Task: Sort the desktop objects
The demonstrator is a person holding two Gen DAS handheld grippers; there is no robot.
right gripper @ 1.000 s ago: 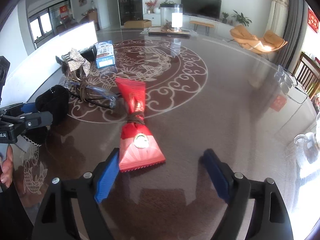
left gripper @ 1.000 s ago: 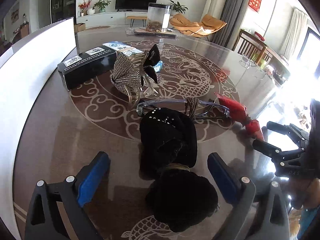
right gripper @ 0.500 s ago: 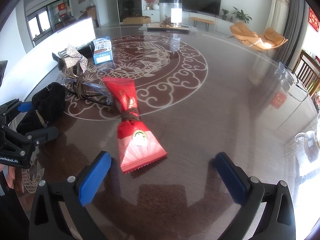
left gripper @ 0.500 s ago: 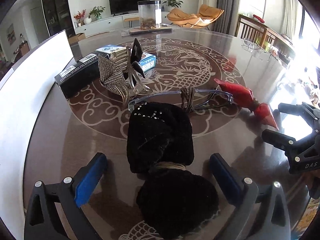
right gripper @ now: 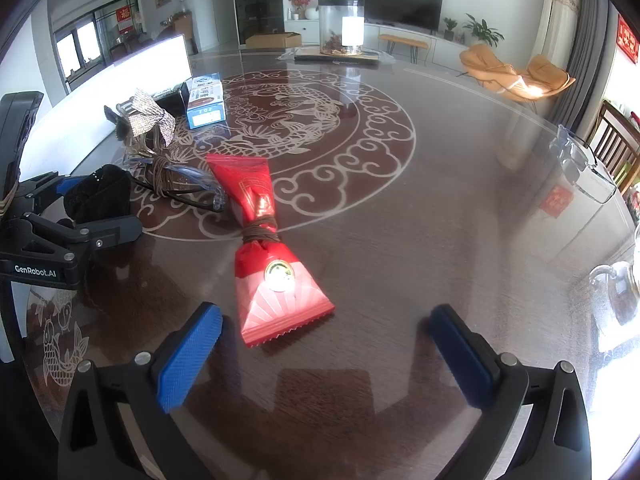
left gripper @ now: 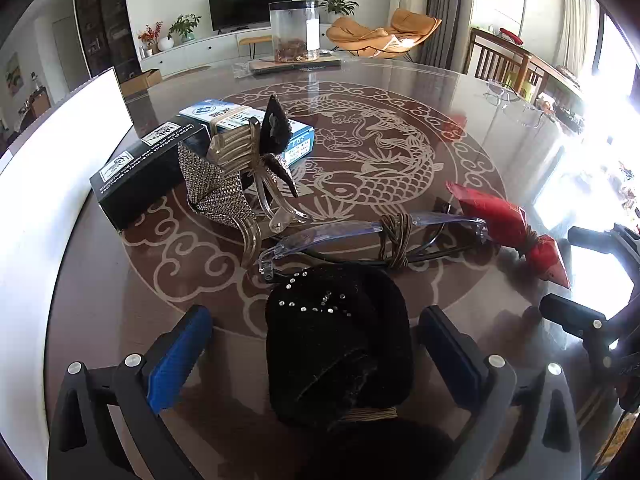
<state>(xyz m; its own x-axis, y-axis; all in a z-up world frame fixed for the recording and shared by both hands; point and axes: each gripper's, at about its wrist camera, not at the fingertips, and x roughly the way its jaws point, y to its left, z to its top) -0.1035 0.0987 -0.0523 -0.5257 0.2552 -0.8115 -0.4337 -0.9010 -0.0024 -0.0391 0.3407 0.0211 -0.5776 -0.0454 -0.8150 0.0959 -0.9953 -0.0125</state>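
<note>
I am holding my left tongs spread wide, its blue ribbed pads either side of a fuzzy black fabric bundle without touching it; the bundle is soft and lumpy, dotted with small rhinestones, cinched with brown cord near my end, and its long axis is running straight away from me between the pads. My right tongs are likewise gaping wide and gripping nothing, hovering just short of the serrated near edge of a glossy red packet, which is pinched at its waist by brown cord into a bow-tie shape and is lying lengthwise away from me, leaning slightly left. Both are resting on the dark, shiny table with its pale fish-and-cloud inlay. Beyond the bundle, clear-framed glasses wrapped with the same cord are lying crosswise, one end close to the packet's far tip. Further back a sparkly mesh hair clip is standing tilted in front of a black box and a blue-and-white box
</note>
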